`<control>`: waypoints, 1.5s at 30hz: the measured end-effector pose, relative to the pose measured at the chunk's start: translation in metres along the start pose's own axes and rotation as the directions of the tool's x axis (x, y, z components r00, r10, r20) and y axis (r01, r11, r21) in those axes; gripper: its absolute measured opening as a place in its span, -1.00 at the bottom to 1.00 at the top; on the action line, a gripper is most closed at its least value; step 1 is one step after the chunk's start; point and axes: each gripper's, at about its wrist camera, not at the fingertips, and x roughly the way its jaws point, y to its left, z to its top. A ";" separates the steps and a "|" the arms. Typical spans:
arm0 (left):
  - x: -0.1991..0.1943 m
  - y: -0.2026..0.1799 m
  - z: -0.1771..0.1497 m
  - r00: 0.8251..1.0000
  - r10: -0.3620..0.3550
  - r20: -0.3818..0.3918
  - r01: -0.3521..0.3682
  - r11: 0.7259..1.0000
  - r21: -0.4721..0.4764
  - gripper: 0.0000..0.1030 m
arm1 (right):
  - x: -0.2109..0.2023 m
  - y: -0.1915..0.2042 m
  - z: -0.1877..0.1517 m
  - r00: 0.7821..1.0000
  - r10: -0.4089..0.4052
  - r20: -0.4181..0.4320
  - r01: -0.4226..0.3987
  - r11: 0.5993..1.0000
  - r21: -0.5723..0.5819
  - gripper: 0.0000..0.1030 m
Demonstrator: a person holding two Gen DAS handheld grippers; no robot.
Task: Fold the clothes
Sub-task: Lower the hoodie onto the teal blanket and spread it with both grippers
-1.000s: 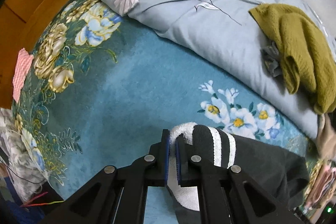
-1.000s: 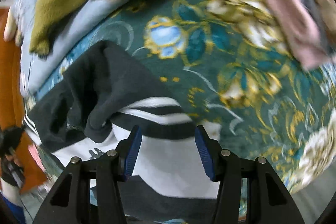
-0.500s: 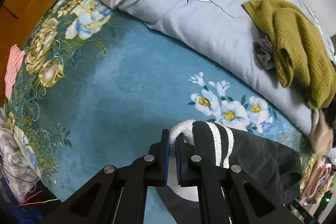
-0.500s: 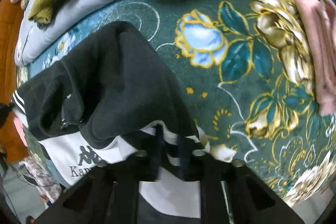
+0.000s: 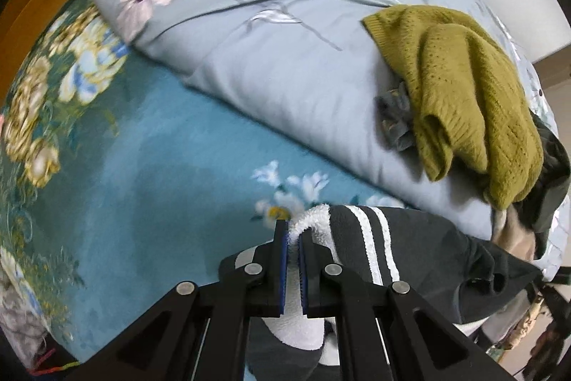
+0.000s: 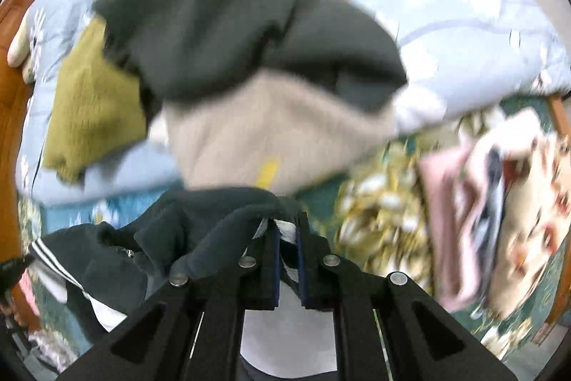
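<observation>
Black fleece jacket (image 5: 421, 259) with white stripes | left claw (image 5: 292, 238) clamped on its fluffy white edge | right claw (image 6: 287, 238) pinching its other end | mustard sweater (image 5: 464, 95) ahead-right on bed (image 5: 142, 131)

Teal floral bedspread (image 5: 150, 145) under grey-blue quilt (image 5: 285, 34), folded pink clothes (image 6: 474, 202).

Black fleece garment (image 5: 428, 252) with two white stripes and white pile lining; bunched, unfolded, occupying lower centre to lower right of the left wrist view; its white-lined edge is raised at lower centre; in the right wrist view (image 6: 200, 220) it lies crumpled at lower left to centre, white panel below, picture blurred.
</observation>
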 end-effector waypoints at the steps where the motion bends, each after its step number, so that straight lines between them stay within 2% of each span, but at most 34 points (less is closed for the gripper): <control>1: 0.004 -0.004 0.005 1.000 0.000 -0.004 0.000 1.000 0.003 -0.89 | 0.001 0.001 0.009 1.000 -0.009 0.009 0.009 1.000 0.007 -0.85; 4: 0.014 -0.011 0.017 1.000 -0.008 -0.023 0.008 1.000 -0.004 -0.89 | 0.012 0.001 0.021 1.000 -0.024 -0.010 0.024 0.999 0.031 -0.85; 10: 0.014 -0.014 0.005 0.998 -0.046 -0.034 0.047 0.999 0.011 -0.79 | 0.022 0.001 0.009 0.998 -0.022 -0.058 0.025 0.999 0.047 -0.82; 11: 0.012 -0.013 0.001 0.998 -0.050 -0.035 0.050 0.999 0.017 -0.65 | 0.020 0.001 0.006 0.998 -0.021 -0.059 0.023 0.999 0.040 -0.82; 12: 0.008 -0.010 -0.005 0.998 -0.056 -0.030 0.056 0.998 0.009 -0.39 | 0.018 0.001 0.002 0.998 -0.020 -0.059 0.022 0.999 0.033 -0.75; 14: -0.001 -0.004 -0.017 0.998 -0.068 -0.018 0.068 0.998 -0.008 -0.11 | 0.009 -0.003 -0.015 0.998 -0.012 -0.055 0.015 0.999 0.046 -0.54; 15: -0.006 -0.001 -0.023 0.997 -0.074 -0.013 0.073 0.997 -0.017 -0.08 | 0.004 -0.006 -0.024 0.999 -0.008 -0.053 0.011 0.998 0.054 -0.36; 16: -0.011 0.003 -0.034 0.997 -0.081 -0.008 0.081 0.996 -0.023 -0.07 | 0.000 -0.009 -0.033 0.999 -0.004 -0.051 0.007 0.998 0.062 -0.28; 19: -0.020 0.012 -0.073 0.996 -0.088 -0.013 0.087 0.995 -0.041 -0.04 | -0.015 -0.017 -0.061 0.999 0.008 -0.045 -0.004 0.996 0.086 -0.21; 22: -0.013 0.018 -0.116 0.993 -0.095 -0.072 0.092 0.995 -0.050 -0.03 | -0.029 -0.025 -0.088 0.999 0.020 -0.039 -0.016 0.994 0.110 -0.21; 23: -0.004 0.016 -0.131 0.992 -0.118 -0.036 0.112 0.982 -0.152 -0.03 | -0.029 -0.029 -0.105 0.998 0.021 -0.057 -0.013 0.992 0.124 -0.21; 24: 0.004 0.014 -0.146 0.990 -0.138 0.005 0.135 0.957 -0.257 -0.03 | -0.028 -0.033 -0.123 0.996 0.019 -0.083 -0.008 0.991 0.135 -0.21; 29: 0.043 -0.015 -0.217 0.980 -0.137 -0.144 0.106 0.973 -0.207 -0.03 | -0.009 -0.055 -0.216 0.970 0.012 -0.241 0.035 0.981 0.192 -0.21; 32: 0.061 -0.030 -0.252 0.967 -0.144 -0.208 0.102 0.974 -0.204 -0.03 | -0.002 -0.069 -0.255 0.956 0.026 -0.292 0.047 0.970 0.239 -0.20; 33: 0.064 -0.031 -0.260 0.964 -0.154 -0.218 0.103 0.968 -0.229 -0.03 | 0.000 -0.073 -0.264 0.952 0.035 -0.303 0.045 0.967 0.252 -0.18; 35: 0.072 -0.034 -0.276 0.956 -0.175 -0.237 0.105 0.954 -0.280 -0.03 | 0.006 -0.086 -0.278 0.947 0.051 -0.316 0.045 0.956 0.291 0.02; 37: 0.074 -0.039 -0.287 0.960 -0.145 -0.238 0.076 0.958 -0.278 -0.03 | 0.014 -0.100 -0.290 0.943 0.070 -0.327 0.046 0.942 0.333 0.05; 40: 0.073 -0.046 -0.302 0.970 -0.083 -0.229 0.026 0.970 -0.242 -0.03 | 0.025 -0.108 -0.300 0.938 0.021 -0.346 0.082 0.956 0.280 0.05; 45: 0.074 -0.054 -0.330 0.975 -0.031 -0.220 -0.021 0.972 -0.233 -0.03 | 0.029 -0.106 -0.314 0.935 0.000 -0.355 0.053 0.989 0.139 0.05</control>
